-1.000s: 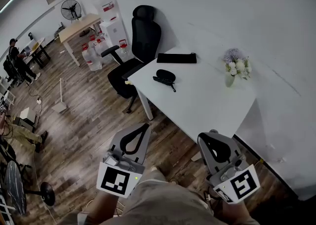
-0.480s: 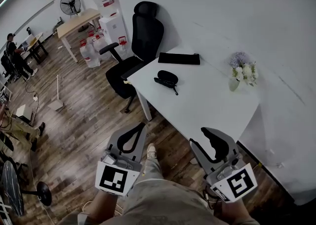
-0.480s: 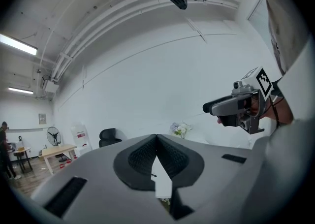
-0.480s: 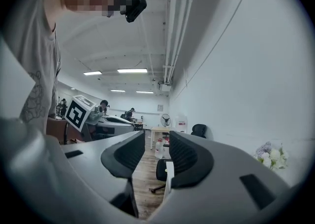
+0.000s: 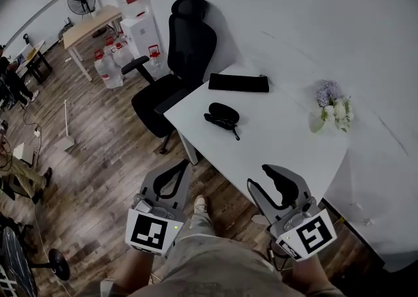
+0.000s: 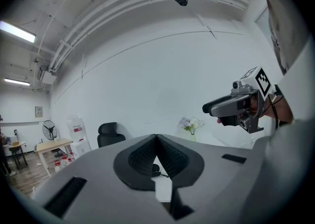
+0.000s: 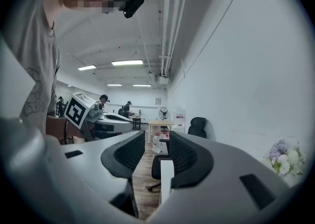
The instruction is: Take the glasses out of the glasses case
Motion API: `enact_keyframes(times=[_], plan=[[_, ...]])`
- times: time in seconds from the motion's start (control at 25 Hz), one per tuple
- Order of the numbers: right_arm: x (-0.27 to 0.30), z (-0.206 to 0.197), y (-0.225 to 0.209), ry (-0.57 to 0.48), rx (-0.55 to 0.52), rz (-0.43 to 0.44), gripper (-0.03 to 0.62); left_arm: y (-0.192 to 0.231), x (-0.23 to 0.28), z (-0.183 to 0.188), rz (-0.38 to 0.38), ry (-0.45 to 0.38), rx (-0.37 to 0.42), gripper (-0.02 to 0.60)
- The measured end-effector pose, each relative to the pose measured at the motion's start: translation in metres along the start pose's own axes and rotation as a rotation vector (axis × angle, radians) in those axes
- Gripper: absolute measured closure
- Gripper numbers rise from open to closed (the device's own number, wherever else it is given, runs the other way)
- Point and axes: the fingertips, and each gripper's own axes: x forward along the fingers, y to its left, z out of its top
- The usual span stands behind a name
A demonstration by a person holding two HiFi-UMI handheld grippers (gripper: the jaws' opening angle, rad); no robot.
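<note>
A closed black glasses case (image 5: pixel 222 114) with a short cord lies on the white table (image 5: pixel 287 139), near its left end. Both grippers hang level over the wooden floor short of the table's near edge, well apart from the case. My left gripper (image 5: pixel 185 165) is shut with nothing in it; in the left gripper view its tips (image 6: pixel 156 137) meet, and the case (image 6: pixel 155 169) shows just below them. My right gripper (image 5: pixel 258 178) is open and empty, and the right gripper view shows a gap between its pads (image 7: pixel 156 134).
A flat black pouch (image 5: pixel 238 83) lies at the table's far edge, and a small vase of flowers (image 5: pixel 333 108) stands at its right. A black office chair (image 5: pixel 183 54) sits at the table's left end. Water jugs (image 5: pixel 108 67) stand on the floor beyond.
Both grippers have moved forward toward the table, which now looks nearer. The right gripper's jaws, closed a second ago, stand apart. The left gripper stays shut.
</note>
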Motion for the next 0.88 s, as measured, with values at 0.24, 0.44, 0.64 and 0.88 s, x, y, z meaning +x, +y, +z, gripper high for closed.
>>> enact_keyframes(times=[0.24, 0.44, 0.64, 0.88], plan=[[0.078, -0.003, -0.028, 0.077, -0.059, -0.035, 0.422, 0.064, 0.046, -0.008, -0.035, 0.005, -0.018, 0.566], [0.136, -0.012, -0.051, 0.131, -0.047, -0.046, 0.418, 0.106, 0.089, -0.024, -0.089, 0.047, 0.007, 0.566], [0.182, -0.031, -0.073, 0.21, -0.074, -0.083, 0.418, 0.139, 0.127, -0.044, -0.141, 0.088, 0.043, 0.566], [0.211, -0.046, -0.091, 0.249, -0.056, -0.116, 0.416, 0.158, 0.154, -0.055, -0.19, 0.097, 0.049, 0.566]])
